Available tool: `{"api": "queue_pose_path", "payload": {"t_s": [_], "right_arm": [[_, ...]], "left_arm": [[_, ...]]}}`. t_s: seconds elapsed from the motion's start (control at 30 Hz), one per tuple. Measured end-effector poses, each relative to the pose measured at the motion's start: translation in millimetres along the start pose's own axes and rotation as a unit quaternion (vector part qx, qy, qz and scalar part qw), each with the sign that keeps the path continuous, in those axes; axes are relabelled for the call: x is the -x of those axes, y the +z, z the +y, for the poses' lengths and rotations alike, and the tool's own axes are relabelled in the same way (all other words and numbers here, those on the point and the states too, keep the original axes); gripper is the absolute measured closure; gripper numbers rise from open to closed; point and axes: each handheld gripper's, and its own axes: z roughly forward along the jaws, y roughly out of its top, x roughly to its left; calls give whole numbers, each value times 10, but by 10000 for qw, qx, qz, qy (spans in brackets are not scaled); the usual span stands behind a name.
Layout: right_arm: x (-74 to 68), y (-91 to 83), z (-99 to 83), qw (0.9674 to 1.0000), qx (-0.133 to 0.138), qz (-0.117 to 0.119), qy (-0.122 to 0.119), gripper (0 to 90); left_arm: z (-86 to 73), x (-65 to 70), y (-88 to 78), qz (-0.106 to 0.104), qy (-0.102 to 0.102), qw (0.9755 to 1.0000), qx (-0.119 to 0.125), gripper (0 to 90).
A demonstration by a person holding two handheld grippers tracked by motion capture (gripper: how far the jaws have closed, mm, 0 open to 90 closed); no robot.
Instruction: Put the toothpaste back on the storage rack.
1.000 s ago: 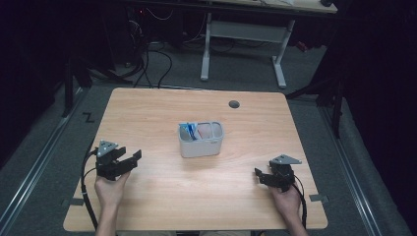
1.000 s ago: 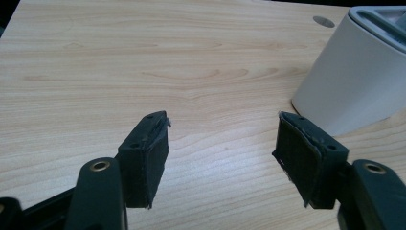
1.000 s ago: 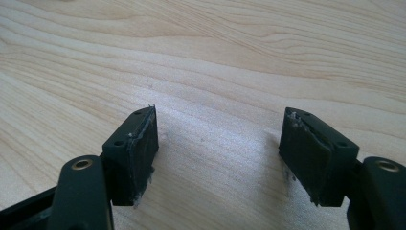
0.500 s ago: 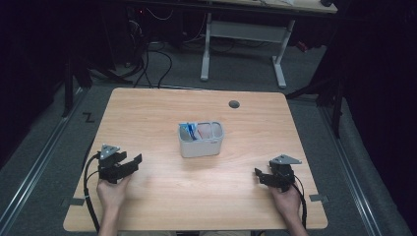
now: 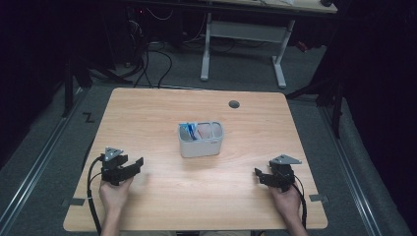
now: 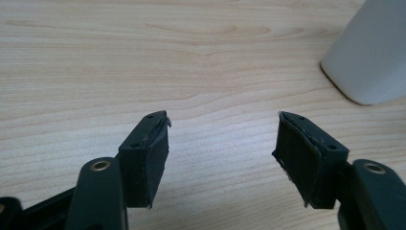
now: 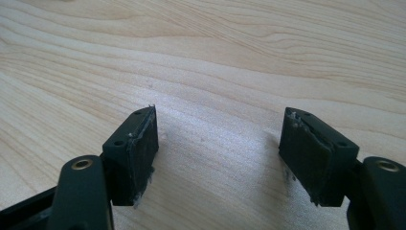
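High view first, from the left edge across: the left gripper, black with a grey three-cornered plate, rests near the front left corner of the light wooden table, held in the person's left hand. Its jaws stand spread with nothing between them; the left gripper view shows bare wood grain between the black pads and the rounded corner of the container off to one side.

Near the middle of the table, a little toward the far edge, sits the small pale grey plastic container with rounded corners, well apart from both grippers. It is split into compartments; a blue and white packet stands in the left one, and something pale pink lies to the right, too small to identify.

I judge the container light, stiff and thin-walled, with smooth sides that may slip. The upper rim looks like the best hold, a jaw on each side of one wall, kept level so the contents stay in. The packet looks soft and would crush under a hard pinch.

No writing or brand is legible anywhere.

Toward the front right corner, the right gripper lies in the right hand, jaws likewise parted over bare wood, pads frayed at the edges.
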Motion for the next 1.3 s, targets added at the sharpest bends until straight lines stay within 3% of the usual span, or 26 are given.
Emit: {"api": "queue_pose_path", "payload": {"t_s": [0.33,0.87,1.3], "right_arm": [[0,0,0,10000,1,3,-1,294],[0,0,0,10000,2,3,-4,294],[0,0,0,10000,3,3,-8,294]], "left_arm": [[-61,2,65,107,43,9999,-112,363],[-127,40,180,352,306,9984,-315,364],[-160,74,223,500,474,9970,-346,371]]}}
